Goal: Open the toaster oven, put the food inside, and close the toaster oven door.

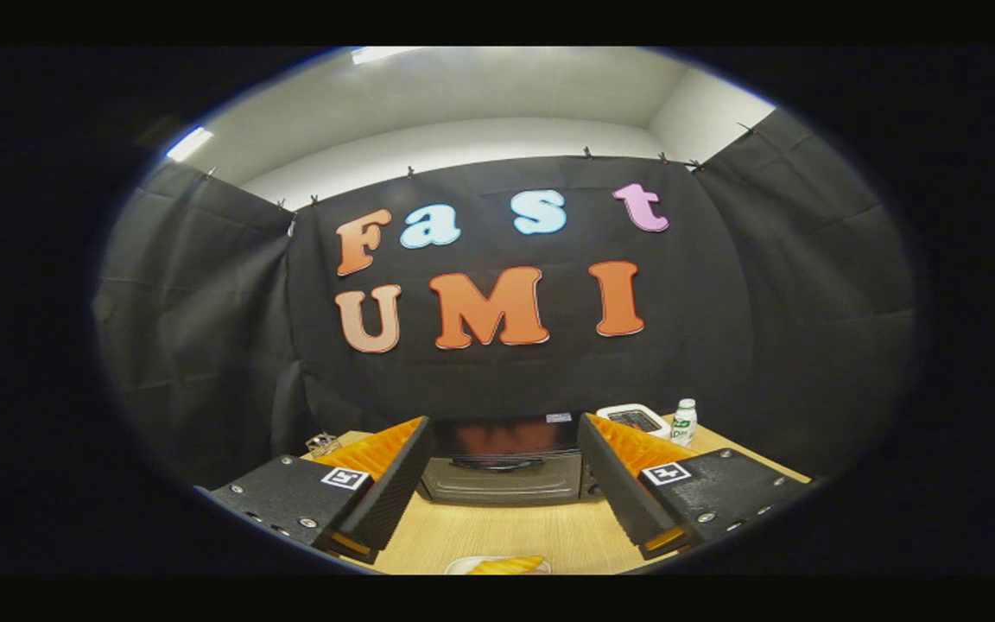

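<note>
Gripper view showed the fingers (502, 510) spread wide, holding nothing; the dark boxy toaster oven (502, 471) sat straight ahead at lower middle, door shut, on the wooden tabletop (506, 536).

Black cloth wall (204, 345), wooden table (541, 536)

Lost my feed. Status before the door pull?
Hand-held gripper open, empty. Black toaster oven ahead between fingers, door shut. Yellow food on white plate near side. Path clear.

No legible text on bottle (683, 422) label or tool (502, 492) markers.
</note>
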`<state>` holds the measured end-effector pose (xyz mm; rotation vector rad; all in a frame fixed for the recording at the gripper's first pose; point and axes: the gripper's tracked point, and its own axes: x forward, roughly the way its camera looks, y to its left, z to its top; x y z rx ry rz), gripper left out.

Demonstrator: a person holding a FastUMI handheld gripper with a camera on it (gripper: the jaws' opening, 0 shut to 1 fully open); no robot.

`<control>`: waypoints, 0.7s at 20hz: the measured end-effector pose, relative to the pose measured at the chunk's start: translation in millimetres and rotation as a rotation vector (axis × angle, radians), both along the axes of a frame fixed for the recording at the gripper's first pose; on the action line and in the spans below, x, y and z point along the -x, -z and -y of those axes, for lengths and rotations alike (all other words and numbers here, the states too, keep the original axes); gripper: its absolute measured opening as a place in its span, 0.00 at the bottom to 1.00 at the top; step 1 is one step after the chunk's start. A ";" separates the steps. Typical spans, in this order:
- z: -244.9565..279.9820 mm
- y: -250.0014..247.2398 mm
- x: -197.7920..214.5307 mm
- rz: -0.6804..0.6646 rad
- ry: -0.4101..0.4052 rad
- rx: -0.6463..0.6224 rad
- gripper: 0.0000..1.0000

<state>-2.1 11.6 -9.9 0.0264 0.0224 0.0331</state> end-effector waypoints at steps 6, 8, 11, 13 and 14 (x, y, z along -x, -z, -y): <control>0.0 11.9 -10.6 -0.014 0.022 0.011 0.99; -5.1 23.2 -19.9 -0.034 0.016 0.011 0.99; -14.0 38.4 -40.2 -0.066 0.010 0.029 0.99; -18.1 49.2 -55.5 -0.085 0.010 0.033 0.99; -22.1 54.3 -63.7 -0.094 0.007 0.036 0.99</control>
